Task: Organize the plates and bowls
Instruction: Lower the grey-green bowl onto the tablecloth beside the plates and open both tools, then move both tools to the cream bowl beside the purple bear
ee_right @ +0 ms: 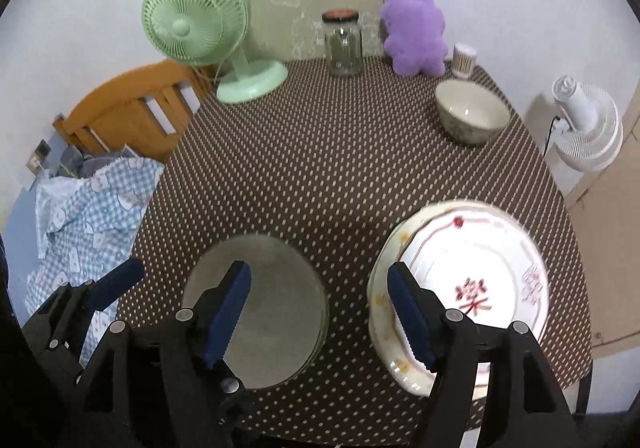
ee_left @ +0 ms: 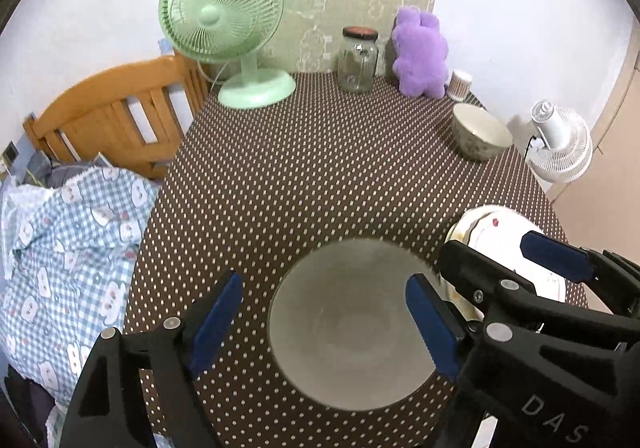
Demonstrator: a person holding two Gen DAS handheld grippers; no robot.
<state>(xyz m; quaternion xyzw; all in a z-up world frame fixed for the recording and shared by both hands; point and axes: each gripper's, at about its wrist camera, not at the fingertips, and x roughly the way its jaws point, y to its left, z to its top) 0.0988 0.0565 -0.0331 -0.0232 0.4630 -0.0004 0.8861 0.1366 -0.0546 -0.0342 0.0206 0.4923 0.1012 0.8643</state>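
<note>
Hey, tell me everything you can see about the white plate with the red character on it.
The white plate with the red character is round and glossy, looks ceramic, with a thin red line ringing its rim, a small red motif at the far edge and a faded pinkish mark at the right. It lies flat, face up, on a slightly larger cream plate at the near right of the polka-dot tablecloth. The open right gripper hovers near its left edge, one finger overlapping the stack; contact is unclear.

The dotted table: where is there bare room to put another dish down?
The widest free patch is the middle of the brown dotted tablecloth, bordered by the green desk fan, the cream ceramic bowl and the grey round plate. The near right is crowded by stacked white plates.
</note>
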